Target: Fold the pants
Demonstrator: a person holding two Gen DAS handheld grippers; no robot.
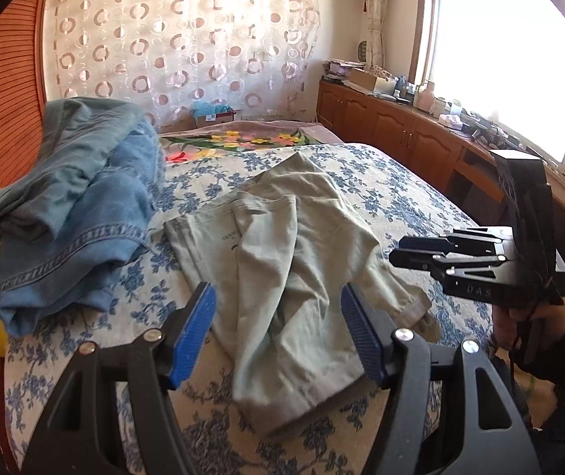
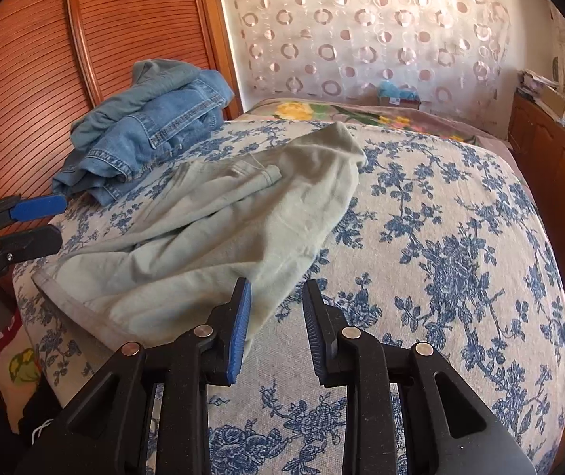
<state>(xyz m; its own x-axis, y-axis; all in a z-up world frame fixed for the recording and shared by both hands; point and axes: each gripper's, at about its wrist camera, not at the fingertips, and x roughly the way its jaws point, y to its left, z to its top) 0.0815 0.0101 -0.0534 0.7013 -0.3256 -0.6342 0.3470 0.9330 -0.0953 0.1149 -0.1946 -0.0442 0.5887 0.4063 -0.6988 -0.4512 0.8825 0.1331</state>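
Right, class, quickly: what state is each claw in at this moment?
Left claw: open, holding nothing, above the pale green pants.
Right claw: open, holding nothing, at the pants' edge.

Your pants lie on the bed, straight ahead of your left gripper. A pile of other clothes sits on the bed to their left. Your right gripper hangs over the pants' near edge (jaws apart). Cabinets stand right of the bed.
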